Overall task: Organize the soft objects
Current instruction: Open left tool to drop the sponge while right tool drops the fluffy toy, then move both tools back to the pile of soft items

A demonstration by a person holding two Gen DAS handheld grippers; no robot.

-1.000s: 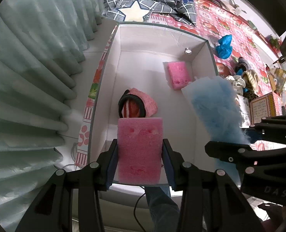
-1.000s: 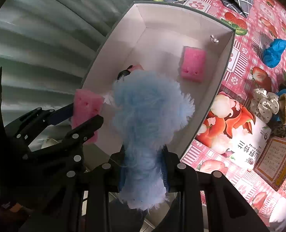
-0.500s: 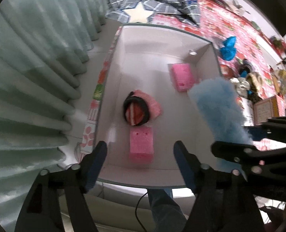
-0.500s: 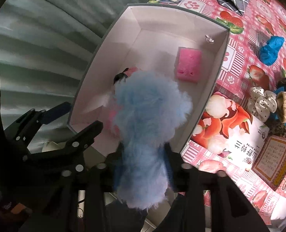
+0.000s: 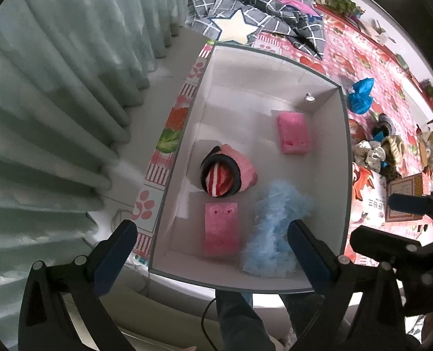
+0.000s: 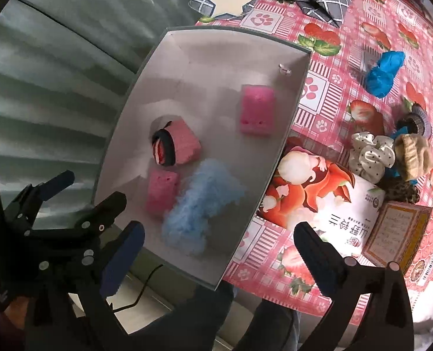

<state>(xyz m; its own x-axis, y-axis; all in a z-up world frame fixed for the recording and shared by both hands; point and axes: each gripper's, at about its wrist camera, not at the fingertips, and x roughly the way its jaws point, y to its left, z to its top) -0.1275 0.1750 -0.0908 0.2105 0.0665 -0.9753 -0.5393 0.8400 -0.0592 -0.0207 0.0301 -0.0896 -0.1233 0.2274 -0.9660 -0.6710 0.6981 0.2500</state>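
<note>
Moved: pink sponge [image 5: 221,228] and blue fluffy toy [image 5: 277,231] now lie released inside white box [image 5: 184,158].
Jaws: left gripper [image 5: 210,248] and right gripper [image 6: 219,247] both opening wide, empty.
Hidden: toy's lower corner behind a left jaw.

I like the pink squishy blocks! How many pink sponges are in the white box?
2. One pink sponge lies near the box's close end beside the blue fluffy thing. The other pink sponge lies toward the far corner. Nothing seems to hide more.

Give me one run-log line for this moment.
left gripper: opening, empty | right gripper: opening, empty | near pink sponge, blue fluffy piece: in white box | scrunchies: on tablecloth
</note>
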